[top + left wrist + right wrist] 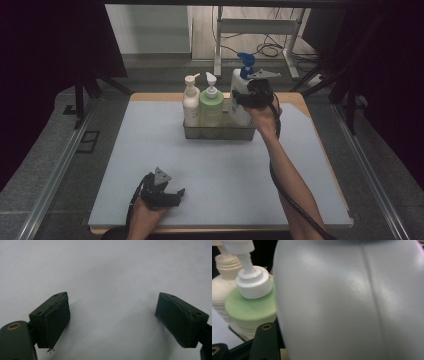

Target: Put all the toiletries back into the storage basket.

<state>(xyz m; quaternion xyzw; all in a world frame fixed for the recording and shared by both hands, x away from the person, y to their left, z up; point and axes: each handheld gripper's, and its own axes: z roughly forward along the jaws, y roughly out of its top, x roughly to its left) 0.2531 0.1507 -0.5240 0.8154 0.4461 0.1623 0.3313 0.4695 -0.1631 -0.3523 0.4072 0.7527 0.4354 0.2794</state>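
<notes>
The pale grey table mat [220,170] runs from the lower edge of the high view up to a metal tray [218,132] at upper centre, and at the lower left the left gripper [170,195] rests low on the mat with its jaws wide apart and nothing between them (its own view has bare mat under the pads). Farther up, the right gripper [239,102] is pressed to the white bottle with the blue pump [240,95], which stands upright at the right end of the tray, beside the green bottle [211,105] and the cream bottle [190,102]. In the right gripper view that white bottle [352,302] crowds the frame with one jaw alongside its left flank, so the jaws seem to straddle its upright body, though I cannot tell whether the pads actually clamp it; this hand is by far the nearer one.
</notes>
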